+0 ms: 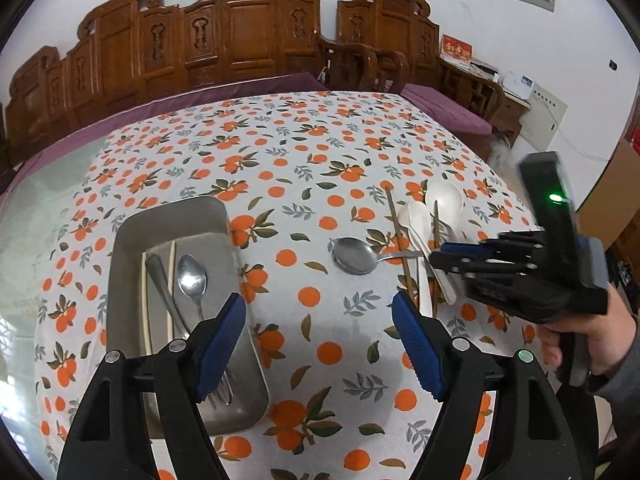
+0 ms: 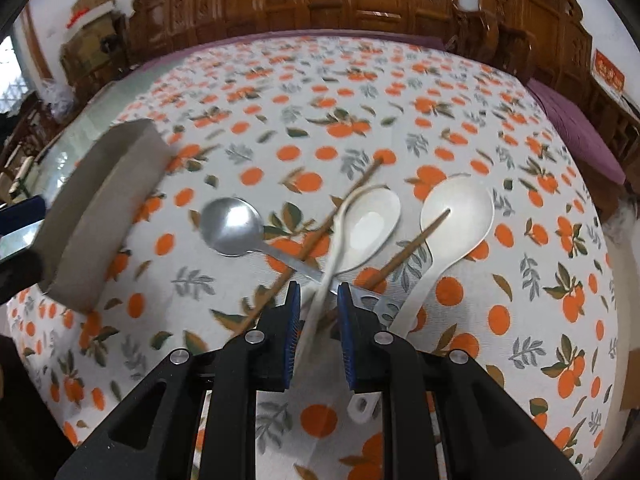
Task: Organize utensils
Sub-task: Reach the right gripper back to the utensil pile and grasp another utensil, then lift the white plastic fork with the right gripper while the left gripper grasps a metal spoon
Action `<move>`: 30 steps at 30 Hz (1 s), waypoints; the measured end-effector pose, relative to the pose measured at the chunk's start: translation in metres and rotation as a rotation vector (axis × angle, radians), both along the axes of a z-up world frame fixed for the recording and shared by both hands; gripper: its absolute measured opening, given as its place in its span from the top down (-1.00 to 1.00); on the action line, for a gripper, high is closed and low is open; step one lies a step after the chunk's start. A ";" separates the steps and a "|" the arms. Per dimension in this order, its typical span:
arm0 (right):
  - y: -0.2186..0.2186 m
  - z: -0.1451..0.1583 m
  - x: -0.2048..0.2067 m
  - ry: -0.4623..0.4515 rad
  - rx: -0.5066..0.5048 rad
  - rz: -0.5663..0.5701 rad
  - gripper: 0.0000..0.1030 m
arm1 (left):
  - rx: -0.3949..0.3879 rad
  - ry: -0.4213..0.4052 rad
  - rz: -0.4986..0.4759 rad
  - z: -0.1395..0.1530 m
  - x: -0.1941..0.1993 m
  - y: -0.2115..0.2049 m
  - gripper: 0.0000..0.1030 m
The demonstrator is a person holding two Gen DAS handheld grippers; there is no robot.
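A steel tray at the left holds a metal spoon, a fork and pale chopsticks. My left gripper is open and empty, above the tablecloth just right of the tray. On the cloth lie a metal spoon, two white plastic spoons and brown chopsticks. My right gripper has its jaws closed narrowly around the handle of the smaller white spoon, with small gaps showing. In the left wrist view the right gripper sits over the pile of spoons.
The table wears an orange-patterned cloth. Carved wooden chairs and a purple cushion stand behind it. The tray's outer wall shows at the left of the right wrist view.
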State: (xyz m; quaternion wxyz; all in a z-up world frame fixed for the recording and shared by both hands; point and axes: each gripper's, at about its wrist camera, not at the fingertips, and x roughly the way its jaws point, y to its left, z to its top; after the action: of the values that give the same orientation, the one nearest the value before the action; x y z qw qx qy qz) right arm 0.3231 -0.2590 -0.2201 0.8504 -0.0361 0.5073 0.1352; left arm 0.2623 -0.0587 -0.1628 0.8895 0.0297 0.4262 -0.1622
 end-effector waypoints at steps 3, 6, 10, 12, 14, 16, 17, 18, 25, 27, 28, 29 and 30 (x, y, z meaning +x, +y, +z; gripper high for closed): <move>0.004 -0.007 0.004 0.035 -0.015 0.024 0.65 | 0.005 -0.004 -0.009 0.001 -0.001 -0.002 -0.40; 0.008 -0.008 0.003 0.040 -0.034 0.034 0.85 | 0.004 -0.005 -0.008 0.002 -0.001 -0.001 -0.40; 0.004 -0.006 -0.002 0.035 -0.022 0.035 0.92 | 0.009 -0.007 -0.010 0.001 -0.002 -0.001 -0.40; -0.003 0.001 -0.007 0.023 0.010 0.022 0.92 | 0.015 -0.008 -0.015 0.000 -0.004 -0.002 -0.40; -0.011 0.012 -0.016 0.002 0.046 0.009 0.92 | 0.020 -0.008 -0.018 0.000 -0.006 -0.004 -0.40; -0.019 0.026 -0.028 -0.028 0.068 0.003 0.92 | 0.015 -0.009 -0.020 -0.001 -0.009 -0.006 -0.40; -0.023 0.031 -0.034 -0.040 0.081 0.000 0.91 | 0.016 -0.009 -0.020 -0.002 -0.010 -0.008 -0.40; -0.028 0.036 -0.042 -0.052 0.091 -0.004 0.91 | 0.020 -0.007 -0.022 -0.003 -0.011 -0.010 -0.40; -0.058 0.059 -0.086 -0.117 0.107 -0.035 0.91 | 0.055 -0.006 -0.051 -0.010 -0.018 -0.034 -0.40; -0.065 0.061 -0.095 -0.126 0.111 -0.038 0.91 | 0.068 -0.007 -0.059 -0.012 -0.018 -0.042 -0.36; -0.068 0.062 -0.098 -0.131 0.114 -0.039 0.91 | 0.077 -0.006 -0.065 -0.014 -0.017 -0.046 -0.35; -0.070 0.061 -0.100 -0.133 0.115 -0.040 0.91 | 0.086 -0.006 -0.069 -0.016 -0.015 -0.051 -0.34; -0.073 0.061 -0.101 -0.135 0.117 -0.043 0.91 | 0.089 -0.004 -0.069 -0.017 -0.014 -0.054 -0.33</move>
State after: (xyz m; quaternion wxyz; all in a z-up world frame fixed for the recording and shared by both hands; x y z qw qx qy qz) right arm 0.2218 -0.3319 -0.1591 0.8860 0.0154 0.4406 0.1436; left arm 0.2485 -0.1126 -0.1801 0.8821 0.0840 0.4297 -0.1736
